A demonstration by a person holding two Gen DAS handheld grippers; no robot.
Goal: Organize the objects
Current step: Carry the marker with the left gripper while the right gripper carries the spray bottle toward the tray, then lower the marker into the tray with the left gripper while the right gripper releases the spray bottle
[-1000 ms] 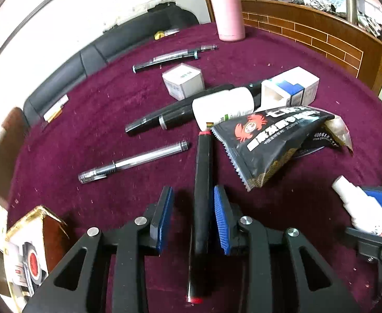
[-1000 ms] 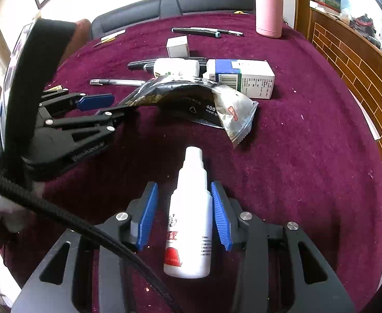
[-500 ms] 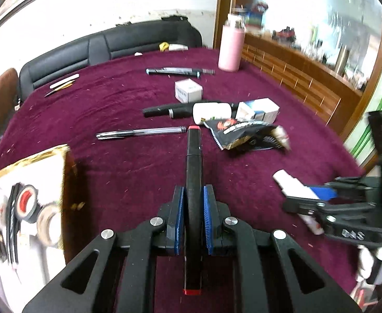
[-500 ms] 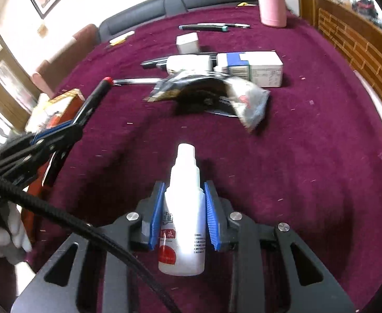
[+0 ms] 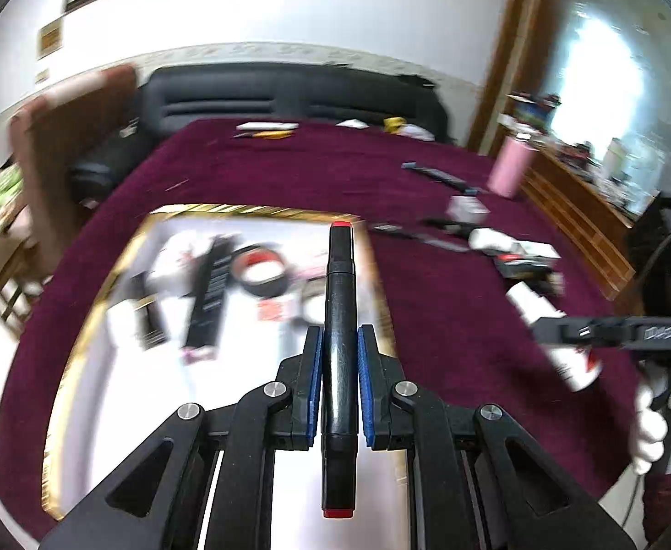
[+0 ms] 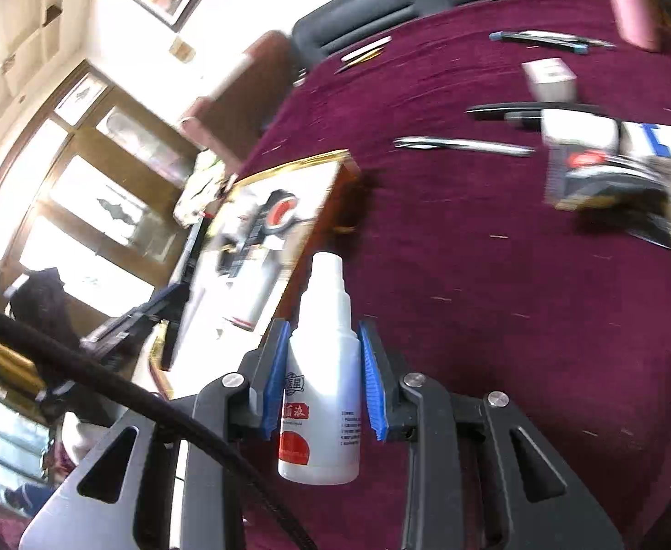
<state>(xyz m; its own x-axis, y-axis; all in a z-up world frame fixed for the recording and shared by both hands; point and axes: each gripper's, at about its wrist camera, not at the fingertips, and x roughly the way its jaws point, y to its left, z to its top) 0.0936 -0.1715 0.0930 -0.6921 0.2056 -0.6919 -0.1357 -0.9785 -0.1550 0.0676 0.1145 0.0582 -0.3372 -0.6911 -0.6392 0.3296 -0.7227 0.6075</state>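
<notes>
My left gripper (image 5: pixel 340 339) is shut on a black marker (image 5: pixel 340 284) with red ends, held lengthwise between the blue pads. The marker hangs over a gold-rimmed box (image 5: pixel 253 210) whose white inside holds tape rolls and dark sticks. My right gripper (image 6: pixel 322 334) is shut on a white squeeze bottle (image 6: pixel 324 366) with a red label, above the maroon tablecloth just right of the same box (image 6: pixel 298 162). In the left wrist view the bottle (image 5: pixel 530 302) shows at the right, in the other gripper. The left gripper's dark fingers (image 6: pixel 152 307) show blurred beyond the box.
Further along the table lie a silver pen (image 6: pixel 463 144), black pens, a small white box (image 6: pixel 548 75), a blue and white carton (image 6: pixel 656 137) and a black snack packet (image 6: pixel 610 178). A pink flask (image 5: pixel 511 169) stands at the back right. A black sofa (image 5: pixel 289 96) and a brown chair (image 5: pixel 60 137) border the table.
Both grippers closed on their objects and lifted them off the cloth. The left swung left with the marker until it is over the box; the right followed with the bottle toward the box.
</notes>
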